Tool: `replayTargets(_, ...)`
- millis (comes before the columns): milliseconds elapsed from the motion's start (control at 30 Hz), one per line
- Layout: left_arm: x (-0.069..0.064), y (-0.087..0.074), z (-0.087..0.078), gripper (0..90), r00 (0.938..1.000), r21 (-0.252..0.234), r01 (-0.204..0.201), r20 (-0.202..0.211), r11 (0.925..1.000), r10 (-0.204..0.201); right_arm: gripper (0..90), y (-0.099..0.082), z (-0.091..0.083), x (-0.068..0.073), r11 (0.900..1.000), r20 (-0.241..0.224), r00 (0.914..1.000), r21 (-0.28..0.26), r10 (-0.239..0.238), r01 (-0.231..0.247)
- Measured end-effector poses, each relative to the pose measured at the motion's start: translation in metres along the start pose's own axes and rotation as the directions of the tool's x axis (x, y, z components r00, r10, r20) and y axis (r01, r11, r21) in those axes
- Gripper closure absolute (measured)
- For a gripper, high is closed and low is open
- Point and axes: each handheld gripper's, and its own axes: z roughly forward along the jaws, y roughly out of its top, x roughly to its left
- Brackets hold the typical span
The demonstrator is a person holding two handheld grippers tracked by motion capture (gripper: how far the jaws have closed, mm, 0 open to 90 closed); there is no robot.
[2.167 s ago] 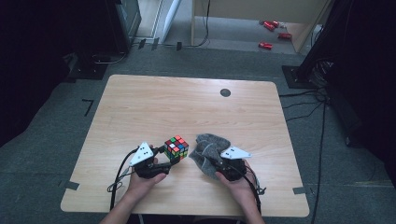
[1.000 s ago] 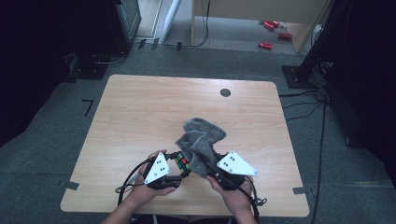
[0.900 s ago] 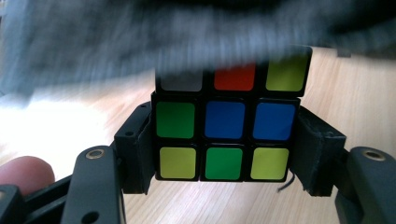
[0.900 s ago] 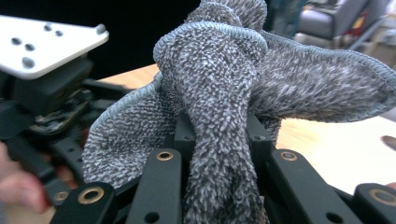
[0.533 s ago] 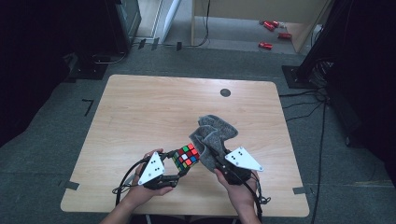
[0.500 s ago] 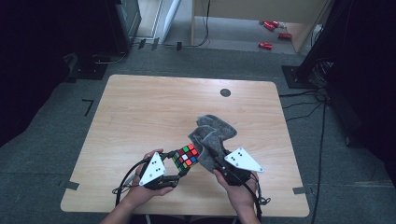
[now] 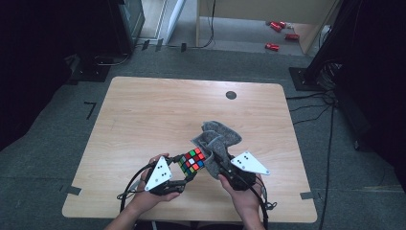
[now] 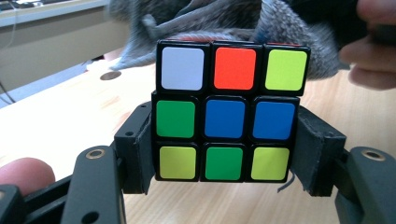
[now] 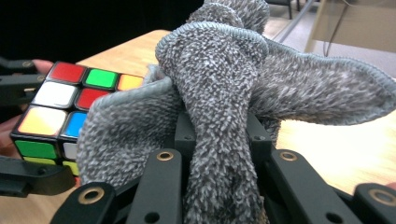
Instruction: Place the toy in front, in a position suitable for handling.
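I hold the puzzle cube [image 7: 191, 162] in the left gripper [image 7: 184, 173], clamped across its sides, above the bench [image 7: 143, 115] at 6 o'clock. The right gripper [image 7: 221, 165] pinches the grey cloth [image 7: 218, 141] against the cube's 3 o'clock face. Risk — hard wiping twists the cube loose.

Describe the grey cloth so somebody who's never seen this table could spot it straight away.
On the light wooden table, look at the near edge where the person's two hands come in. The right gripper is shut on a bunched grey terry cloth, pressed against the Rubik's cube in the left gripper. It is the one soft, fuzzy, colourless thing there.
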Motion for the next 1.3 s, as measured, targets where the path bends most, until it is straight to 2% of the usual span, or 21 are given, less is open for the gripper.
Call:
replayTargets(67,-0.001,-0.002,0.004,34.5,0.9999,0.02,0.009,0.005,0.9998,-0.009,73.9,0.005,-0.007,0.008,0.9983,-0.012,0.9988,-0.034,-0.047,0.046)
replayTargets(100,-0.001,-0.003,0.005,34.5,0.9998,0.029,0.015,0.009,0.9995,-0.015,73.8,0.009,-0.01,0.015,0.9965,-0.034,0.9971,-0.052,-0.068,0.066)
replayTargets(167,-0.003,-0.002,0.005,34.5,0.9997,0.027,0.018,0.018,0.9995,-0.019,73.6,0.015,-0.013,0.031,0.992,-0.108,0.9887,-0.083,-0.104,0.095)
replayTargets(267,-0.005,0.001,0.0,34.5,0.9992,-0.016,0.023,0.032,0.9996,-0.022,73.6,0.014,-0.009,0.041,0.9902,-0.2,0.972,-0.088,-0.124,0.108)
replayTargets(333,-0.003,0.001,-0.002,34.5,0.9993,-0.025,0.023,0.028,0.9994,-0.022,73.7,0.01,-0.006,0.036,0.9937,-0.196,0.9765,-0.083,-0.09,0.075)
replayTargets(367,-0.002,0.0,-0.003,34.4,0.999,-0.032,0.028,0.035,0.9991,-0.027,73.8,0.009,-0.005,0.03,0.9958,-0.177,0.9816,-0.069,-0.071,0.06)
replayTargets(433,0.001,-0.001,-0.003,34.4,0.9979,-0.041,0.05,0.044,0.9979,-0.048,73.8,0.006,-0.002,0.018,0.9972,-0.099,0.9926,-0.032,-0.07,0.068)
replayTargets(500,0.003,-0.001,-0.003,34.5,0.9975,-0.045,0.059,0.041,0.9972,-0.057,73.8,0.003,-0.001,0.005,0.9996,-0.055,0.998,-0.003,-0.03,0.03)
replayTargets(533,0.003,-0.001,-0.002,34.4,0.998,-0.041,0.054,0.036,0.9977,-0.053,73.7,0.003,-0.003,0.002,0.9999,-0.043,0.999,-0.006,-0.012,0.012)
replayTargets(600,0.001,-0.002,0.001,34.4,0.9996,-0.018,0.019,0.019,0.9997,-0.019,73.6,0.005,-0.007,0.002,0.9995,-0.054,0.9984,-0.028,-0.012,0.01)
replayTargets(667,-0.002,-0.003,0.004,34.4,0.9997,-0.007,0.014,0.023,0.9999,-0.013,73.3,0.01,-0.012,0.014,0.9971,-0.096,0.9943,-0.064,-0.047,0.041)
replayTargets(733,-0.004,-0.002,0.005,34.4,0.9993,-0.011,0.019,0.032,0.9998,-0.019,72.8,0.014,-0.014,0.026,0.9939,-0.151,0.985,-0.085,-0.083,0.071)
replayTargets(833,-0.007,0.001,0.002,34.4,0.9991,-0.026,0.015,0.039,0.9996,-0.014,72.7,0.013,-0.011,0.034,0.9937,-0.215,0.9721,-0.081,-0.094,0.078)
replayTargets(900,-0.007,0.001,0.002,34.4,0.9996,-0.019,0.009,0.027,0.9998,-0.008,72.6,0.009,-0.008,0.031,0.9947,-0.21,0.9739,-0.073,-0.086,0.072)
replayTargets(933,-0.006,0.0,0.001,34.4,0.9995,-0.019,0.016,0.027,0.9997,-0.015,72.6,0.008,-0.006,0.026,0.9967,-0.202,0.9773,-0.06,-0.066,0.055)
replayTargets(1000,-0.004,-0.001,0.0,34.4,0.9994,-0.017,0.022,0.026,0.9996,-0.022,72.7,0.005,-0.002,0.016,0.9985,-0.133,0.9897,-0.016,-0.053,0.051)
replayTargets(1067,-0.003,-0.001,-0.001,34.4,0.9995,-0.016,0.024,0.022,0.9996,-0.024,72.7,0.002,0.002,0.005,0.9997,-0.106,0.9942,0.016,-0.019,0.021)
replayTargets(1133,-0.003,-0.001,-0.001,34.4,0.9995,-0.017,0.021,0.022,0.9996,-0.021,72.7,0.001,0.001,0.0,0.9998,-0.087,0.9962,0.019,-0.001,0.003)
replayTargets(1233,-0.004,-0.003,0.001,34.4,0.9998,-0.001,0.011,0.017,0.9999,-0.011,72.6,0.007,-0.005,0.006,0.9995,-0.106,0.9942,-0.028,-0.017,0.015)
replayTargets(1300,-0.005,-0.003,0.001,34.3,0.9998,0.002,0.014,0.017,0.9999,-0.014,72.2,0.012,-0.008,0.017,0.9974,-0.149,0.9878,-0.063,-0.044,0.034)
